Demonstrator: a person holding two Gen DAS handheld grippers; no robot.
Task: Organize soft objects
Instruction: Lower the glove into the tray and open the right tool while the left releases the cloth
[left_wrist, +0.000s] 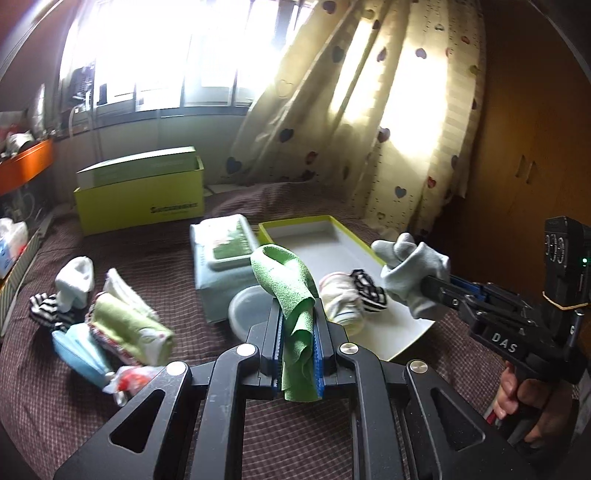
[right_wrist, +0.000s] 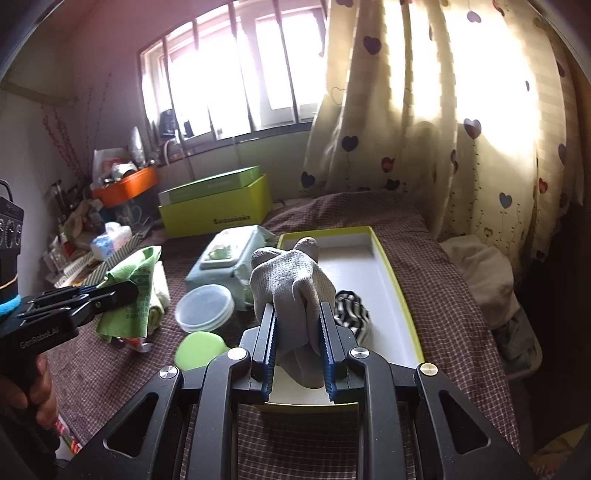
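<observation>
My left tool (left_wrist: 297, 325) is closed on a green cloth (left_wrist: 284, 280), above the bed (left_wrist: 55, 387). My right tool (right_wrist: 297, 339) is closed on a grey sock (right_wrist: 291, 273), above the flat tray (right_wrist: 391, 280). A striped sock (right_wrist: 351, 314) lies in this tray.

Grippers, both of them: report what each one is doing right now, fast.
Left gripper: jaws closed on the green cloth.
Right gripper: jaws closed on the grey sock.
</observation>
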